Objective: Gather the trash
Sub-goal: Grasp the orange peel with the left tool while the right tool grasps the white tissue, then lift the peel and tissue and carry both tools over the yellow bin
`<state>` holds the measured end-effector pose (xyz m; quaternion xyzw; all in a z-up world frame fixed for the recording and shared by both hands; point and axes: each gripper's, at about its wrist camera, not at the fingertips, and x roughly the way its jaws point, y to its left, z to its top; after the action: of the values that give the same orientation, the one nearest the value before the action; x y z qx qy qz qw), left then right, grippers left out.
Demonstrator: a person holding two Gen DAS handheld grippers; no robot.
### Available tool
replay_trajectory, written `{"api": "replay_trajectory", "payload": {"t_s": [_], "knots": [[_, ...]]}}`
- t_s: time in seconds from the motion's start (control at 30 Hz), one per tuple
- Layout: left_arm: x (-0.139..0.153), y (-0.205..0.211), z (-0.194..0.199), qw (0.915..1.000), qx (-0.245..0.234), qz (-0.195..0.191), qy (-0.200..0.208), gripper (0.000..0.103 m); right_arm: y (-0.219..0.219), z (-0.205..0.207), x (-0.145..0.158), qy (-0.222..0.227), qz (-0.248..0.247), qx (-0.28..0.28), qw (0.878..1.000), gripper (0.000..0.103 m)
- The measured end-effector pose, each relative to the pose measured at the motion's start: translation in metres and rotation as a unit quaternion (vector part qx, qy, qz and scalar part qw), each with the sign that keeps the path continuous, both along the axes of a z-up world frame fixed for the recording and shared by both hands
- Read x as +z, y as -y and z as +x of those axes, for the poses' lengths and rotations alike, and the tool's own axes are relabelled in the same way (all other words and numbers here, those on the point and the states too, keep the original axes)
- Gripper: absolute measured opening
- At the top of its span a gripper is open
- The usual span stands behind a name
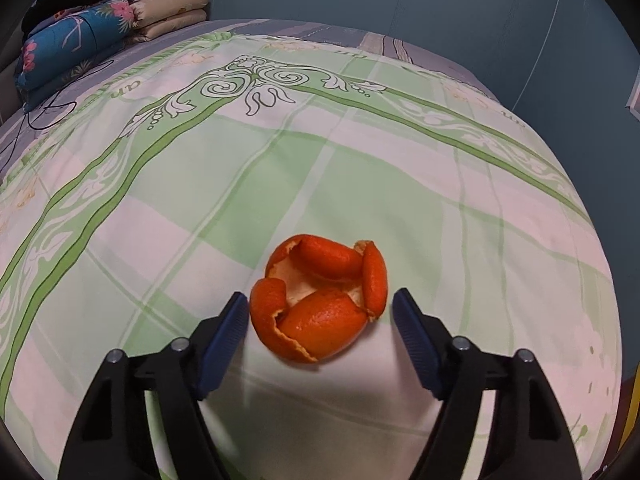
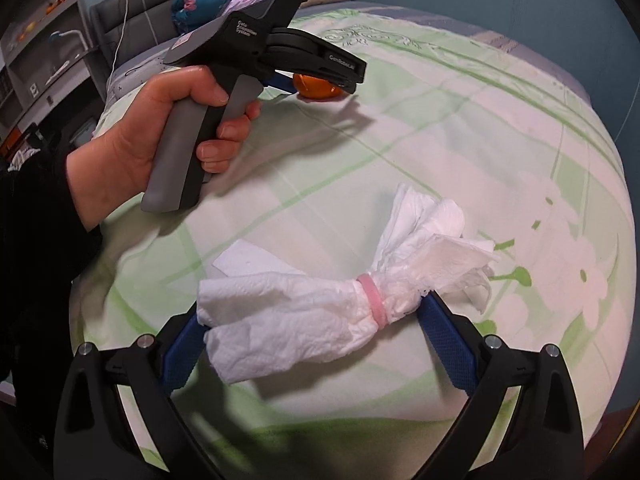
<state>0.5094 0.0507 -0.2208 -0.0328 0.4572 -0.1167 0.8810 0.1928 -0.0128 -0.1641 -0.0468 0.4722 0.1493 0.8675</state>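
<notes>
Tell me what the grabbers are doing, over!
Left gripper jaws open around orange peel. Right gripper jaws open around banded tissue wad. Both on the bedspread; nothing in the way.

Each camera rides behind its tool, looking steeply down along the fingers, close over the bed (image 1: 320,152). Both views share the orange peel (image 1: 320,300): between the left tool's (image 1: 320,300) fingers, far ahead-left of the right tool (image 2: 312,300).

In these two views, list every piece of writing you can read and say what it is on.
"GenRobot.AI": on the left gripper, on its black jaw arm.
"Data Acquisition System": on the same gripper's body, small and only just readable.
Script lettering on the bedspread: too distorted to read.
</notes>
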Motion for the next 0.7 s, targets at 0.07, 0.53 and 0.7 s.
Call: {"api": "replay_trajectory", "payload": {"t_s": [0.07,0.53,0.7], "knots": [[0.0,0.001,-0.001,1.0,-0.003,0.004,0.003,0.055,0.001,-0.001,0.0,0.003,-0.007,-0.004,1.0,0.08],[0.012,-0.003,-0.008,0.9998,0.018,0.003,0.012,0.037,0.049,0.011,0.005,-0.038,0.054,-0.069,0.995,0.024],[0.026,-0.013,-0.02,0.9993,0.029,-0.01,0.023,0.036,0.06,0.01,0.01,-0.044,0.078,-0.081,0.993,0.022]]}}
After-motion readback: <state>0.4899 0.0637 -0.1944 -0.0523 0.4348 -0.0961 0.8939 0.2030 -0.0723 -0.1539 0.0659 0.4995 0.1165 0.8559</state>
